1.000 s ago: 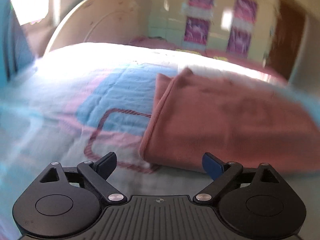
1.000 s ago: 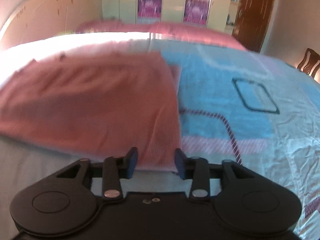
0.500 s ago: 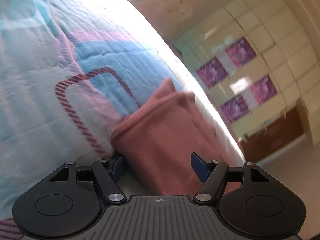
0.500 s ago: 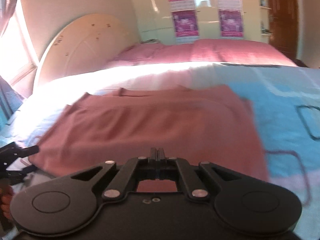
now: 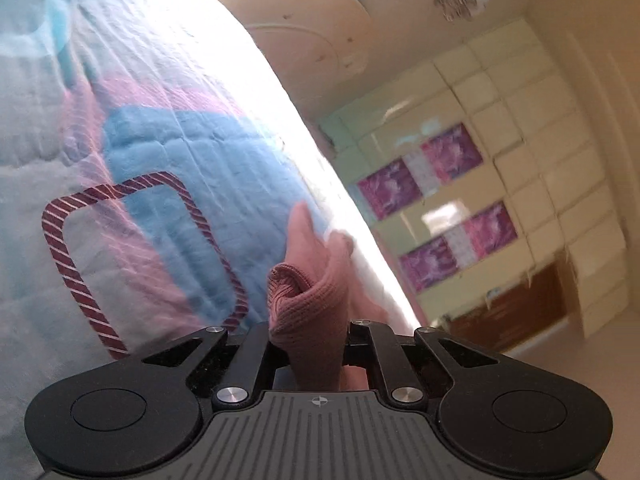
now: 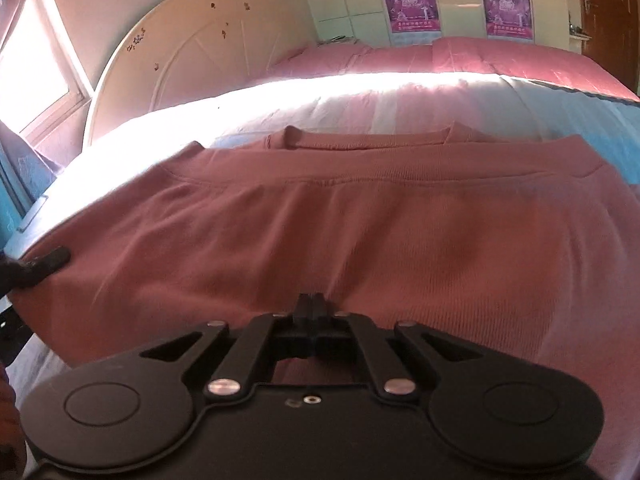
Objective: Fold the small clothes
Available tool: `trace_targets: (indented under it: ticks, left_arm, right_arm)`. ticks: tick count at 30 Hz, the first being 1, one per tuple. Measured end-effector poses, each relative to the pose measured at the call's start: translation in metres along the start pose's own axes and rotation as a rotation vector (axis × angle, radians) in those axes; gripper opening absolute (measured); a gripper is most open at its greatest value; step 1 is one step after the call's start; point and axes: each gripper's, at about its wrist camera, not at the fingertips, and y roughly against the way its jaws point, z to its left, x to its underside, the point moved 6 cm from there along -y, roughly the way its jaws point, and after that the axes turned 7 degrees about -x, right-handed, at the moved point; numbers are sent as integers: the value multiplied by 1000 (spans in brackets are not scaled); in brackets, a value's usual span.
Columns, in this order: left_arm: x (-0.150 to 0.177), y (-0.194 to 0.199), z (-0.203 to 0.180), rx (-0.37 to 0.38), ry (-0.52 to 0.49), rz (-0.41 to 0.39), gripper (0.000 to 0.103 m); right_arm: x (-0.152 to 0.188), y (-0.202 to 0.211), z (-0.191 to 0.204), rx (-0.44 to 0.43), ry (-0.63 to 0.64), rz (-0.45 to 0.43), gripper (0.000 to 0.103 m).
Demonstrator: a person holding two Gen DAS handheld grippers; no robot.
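A dusty-pink knit garment (image 6: 340, 216) lies folded on the bed, its ribbed hem and neckline at the far side. My right gripper (image 6: 312, 304) is shut on the garment's near edge at the middle. My left gripper (image 5: 306, 340) is shut on a bunched corner of the same garment (image 5: 308, 300), the view tilted steeply. The left gripper also shows in the right wrist view (image 6: 36, 266) at the garment's left edge.
The bed has a quilt (image 5: 160, 160) in light blue, pink and white with a dark red striped outline. A cream rounded headboard (image 6: 200, 64) and pink pillows (image 6: 480, 56) stand at the far end. A wardrobe with purple posters (image 5: 436, 208) and a brown door (image 6: 612, 12) line the wall.
Both grippers closed on the garment: the right one on the near edge by half a second ago, the left one just now on the left corner. The left view has tilted steeply.
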Motion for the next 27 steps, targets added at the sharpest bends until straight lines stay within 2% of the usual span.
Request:
trace_targets:
  ticks: [2,4,6,10,14,20,23,25,26,27]
  left_arm:
    - [2,-15,10,-59,2,58,8]
    - [0,-20,17,-76,42,62,8]
    - [-1,-21,6,-101,-12,55,8]
    - [3,-12,-41,-75,-146,44,8]
    - [28,-5,-121,-5,-343,62,8]
    - [106,3,-241,101,-564,116,8]
    - [164,2,-284,130,-642,189,8]
    - [215,-4,-301,121,-705,284,10]
    - [247,-6,-303,83,-776,351,26]
    - [266,-8,-301,53,-812,422,31]
  right_arm:
    - [3,-1,-1,3,10,7,0]
    - [3,-3,-4,-6,-1,15,0]
    - [-1,-1,-2,5,2,24,0]
    - [-7,22,-22,-7,-92,-72,5]
    - [-9,66,-66,26,-199,-174,7]
    - [-3,144,-143,67,-333,-275,8]
    - [5,177,-172,77,-379,-308,8]
    - [12,188,-188,74,-401,-309,9]
    - [15,189,-195,65,-411,-304,18]
    - [18,192,-200,46,-421,-299,33]
